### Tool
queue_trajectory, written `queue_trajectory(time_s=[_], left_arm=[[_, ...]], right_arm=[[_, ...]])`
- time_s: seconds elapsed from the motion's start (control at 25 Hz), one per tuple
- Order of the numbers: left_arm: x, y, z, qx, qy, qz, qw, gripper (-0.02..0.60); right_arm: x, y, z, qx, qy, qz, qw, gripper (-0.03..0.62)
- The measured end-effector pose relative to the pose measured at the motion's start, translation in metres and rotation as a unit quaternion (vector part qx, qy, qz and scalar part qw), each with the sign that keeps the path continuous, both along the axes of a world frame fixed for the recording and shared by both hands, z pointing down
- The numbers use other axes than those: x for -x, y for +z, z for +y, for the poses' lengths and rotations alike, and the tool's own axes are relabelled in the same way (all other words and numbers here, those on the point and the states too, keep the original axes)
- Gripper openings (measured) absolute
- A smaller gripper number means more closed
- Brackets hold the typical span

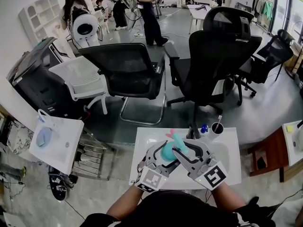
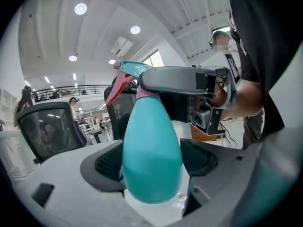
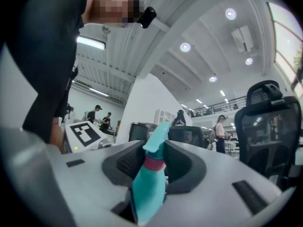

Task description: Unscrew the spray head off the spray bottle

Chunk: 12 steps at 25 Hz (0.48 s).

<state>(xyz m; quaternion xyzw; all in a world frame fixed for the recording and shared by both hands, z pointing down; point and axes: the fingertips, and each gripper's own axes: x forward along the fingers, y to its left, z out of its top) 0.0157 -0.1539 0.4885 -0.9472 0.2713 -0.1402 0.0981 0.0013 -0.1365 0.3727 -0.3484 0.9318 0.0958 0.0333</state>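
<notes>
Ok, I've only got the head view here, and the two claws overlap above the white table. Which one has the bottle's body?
Observer: The left claw. Its pads sit against both sides of the spray bottle, at the wide teal body.
Reviewer: And the right one?
Observer: The right claw is closed at the pink collar, just under the spray head.
Reviewer: Is the head off yet?
Observer: No, it sits on the neck, with the pink trigger attached.
</notes>
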Motion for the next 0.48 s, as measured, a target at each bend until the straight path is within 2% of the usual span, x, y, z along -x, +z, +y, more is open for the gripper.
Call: queue_trajectory(time_s=[0.24,0.4,0.48], left_arm=[[-0.004,-0.009,0.02,-0.007,0.096,0.003,0.9954,0.39],[-0.002,-0.01,0.035,-0.011,0.15,0.001,0.9886,0.39],[-0.003,-0.015,0.041,-0.014,0.171,0.009,0.9851,0.39]], right_arm=[[0.001,0.004,0.023,-0.018,-0.098,0.061,0.993,0.13],[0.004,0.004,0.04,-0.026,-0.175,0.1,0.979,0.13],[0.005,0.001,0.046,-0.028,-0.199,0.109,0.974,0.13]])
